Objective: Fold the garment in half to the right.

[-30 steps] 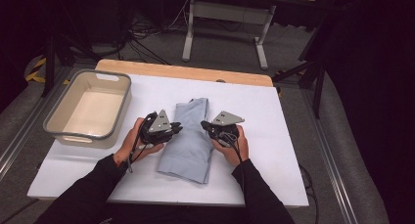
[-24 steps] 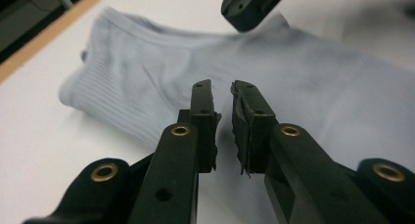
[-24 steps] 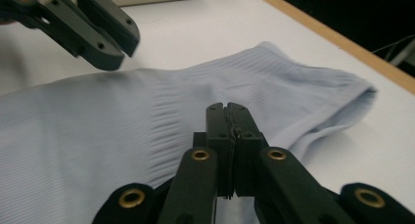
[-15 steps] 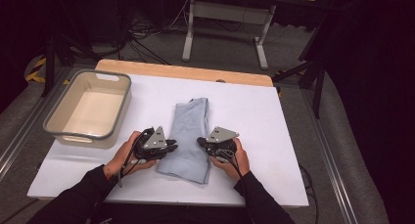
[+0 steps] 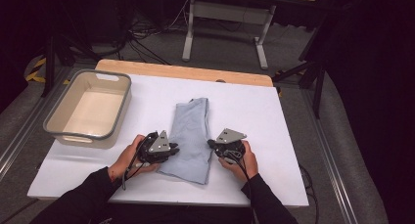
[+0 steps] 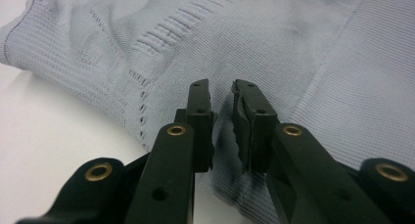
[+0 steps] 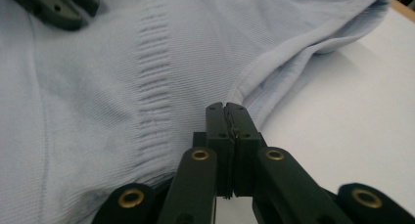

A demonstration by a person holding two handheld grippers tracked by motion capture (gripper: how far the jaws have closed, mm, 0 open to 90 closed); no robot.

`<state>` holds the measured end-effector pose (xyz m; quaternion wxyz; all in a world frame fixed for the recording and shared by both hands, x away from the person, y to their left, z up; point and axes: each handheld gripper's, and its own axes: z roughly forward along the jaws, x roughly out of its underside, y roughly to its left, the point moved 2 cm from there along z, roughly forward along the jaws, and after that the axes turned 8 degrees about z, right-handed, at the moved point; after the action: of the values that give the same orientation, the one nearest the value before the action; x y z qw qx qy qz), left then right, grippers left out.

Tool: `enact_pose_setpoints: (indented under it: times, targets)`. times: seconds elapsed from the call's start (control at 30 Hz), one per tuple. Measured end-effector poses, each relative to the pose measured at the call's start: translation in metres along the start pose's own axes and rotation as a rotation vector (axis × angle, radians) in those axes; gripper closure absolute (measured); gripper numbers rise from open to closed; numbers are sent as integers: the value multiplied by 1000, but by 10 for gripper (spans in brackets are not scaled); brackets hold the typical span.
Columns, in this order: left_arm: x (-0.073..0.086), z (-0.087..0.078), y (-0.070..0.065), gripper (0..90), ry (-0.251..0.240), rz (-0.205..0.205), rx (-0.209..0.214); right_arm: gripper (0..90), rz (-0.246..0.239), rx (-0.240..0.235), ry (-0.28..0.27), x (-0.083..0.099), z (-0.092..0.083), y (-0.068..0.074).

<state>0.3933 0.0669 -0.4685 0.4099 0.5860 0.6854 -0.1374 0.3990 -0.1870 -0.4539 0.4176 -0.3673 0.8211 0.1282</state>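
On the surface (image 5: 274, 136) the folded garment (image 5: 191, 131) lies in the middle, the bin (image 5: 58, 131) to its left, the left claw (image 5: 172, 150) and right claw (image 5: 211, 145) at its near side edges.

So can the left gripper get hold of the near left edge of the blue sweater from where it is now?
Probably yes. The left gripper sits right at the edge of the sweater with its jaws a little apart over the knit, and nothing lies between them and the cloth.
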Motion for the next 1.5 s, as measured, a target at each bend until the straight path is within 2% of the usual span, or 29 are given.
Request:
enact_pose_setpoints:
  times: [0.07, 0.1, 0.17, 0.23, 0.27, 0.3, 0.4, 0.47, 0.5, 0.53, 0.67, 0.87, 0.97, 1.2, 1.37, 1.5]
  targets:
    - [0, 0, 0, 777, 0, -1, 2, 890, -4, 0, -10, -2, -2, 1]
    - [0, 0, 0, 778, 4, -2, 2, 892, -16, -5, -49, -7, -8, 7]
    - [0, 1, 0, 779, 5, 4, 0, 897, -22, -27, -79, -12, -11, 15]
    - [0, 1, -1, 779, 6, 4, -1, 898, -38, -25, -90, -15, -12, 21]
    - [0, 1, -1, 781, 6, 4, -2, 899, -56, -34, -107, -18, -13, 28]
    - [0, 1, -1, 785, 5, 6, -4, 899, -71, -64, -131, -22, -13, 38]
    - [0, 1, -1, 785, 6, 4, 0, 899, -95, -110, -118, -23, -6, 51]
    - [0, 1, -2, 785, 11, 1, -3, 899, -119, -111, -86, -21, 2, 56]
    - [0, 1, -2, 785, 6, 6, -4, 899, -119, -111, -86, -21, 2, 56]
    - [0, 2, -2, 786, 6, 5, -3, 899, -126, -107, -39, -16, 10, 56]
    - [1, 2, -2, 786, 4, 1, -3, 899, -122, -90, 3, -8, 18, 50]
    - [1, 2, -3, 789, 7, 4, -7, 899, -116, -45, 19, -2, 15, 40]
    - [1, 2, -3, 789, 4, 6, -10, 900, -92, -37, 20, 3, 12, 35]
    - [1, 2, -3, 790, 3, 7, -12, 899, -71, -14, 30, 9, 6, 27]
    - [1, 2, -4, 791, -2, 6, -16, 899, -82, -5, 31, 11, 4, 26]
    - [1, 1, -5, 792, -5, 11, -27, 900, -70, -7, 28, 12, 3, 26]
